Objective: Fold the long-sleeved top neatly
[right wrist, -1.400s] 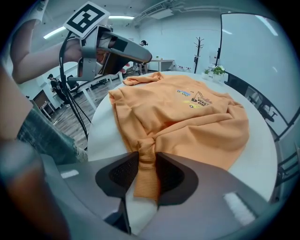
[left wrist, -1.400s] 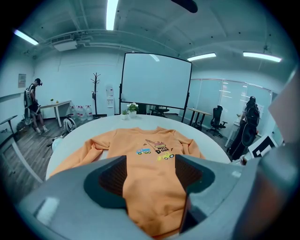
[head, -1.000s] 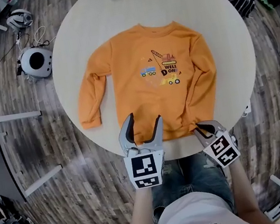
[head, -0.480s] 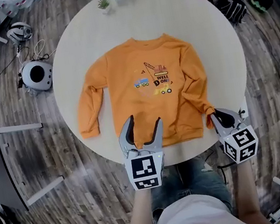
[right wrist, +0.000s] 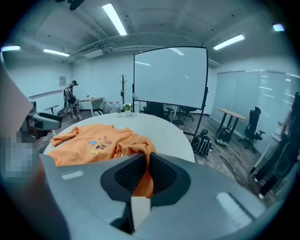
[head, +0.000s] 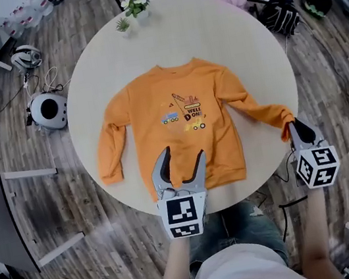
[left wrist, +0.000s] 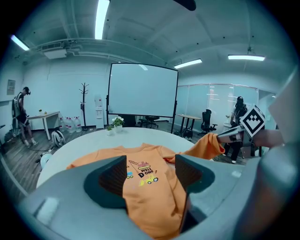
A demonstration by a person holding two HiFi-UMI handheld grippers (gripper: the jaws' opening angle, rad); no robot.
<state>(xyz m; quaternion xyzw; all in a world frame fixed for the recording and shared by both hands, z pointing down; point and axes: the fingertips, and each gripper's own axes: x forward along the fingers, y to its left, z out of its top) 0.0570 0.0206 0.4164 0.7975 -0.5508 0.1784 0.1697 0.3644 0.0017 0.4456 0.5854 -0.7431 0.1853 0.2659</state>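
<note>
The orange long-sleeved top (head: 182,124) lies flat, front side up, in the middle of the round pale table (head: 230,39). Its print shows a crane and small vehicles with the words "WELL DONE" (head: 193,115). The right gripper (head: 295,127), at the right edge of the table, has its jaws pressed together on the cuff of one sleeve (head: 259,107) (this sleeve reaches out toward the right side of the frame). The left gripper (head: 182,159) is over the lower hem, jaws wide apart, with nothing held. Two small potted plants (head: 135,3) stand at the upper edge of the table. The person's white shirt (head: 241,271), at the bottom, carries "1987".
</note>
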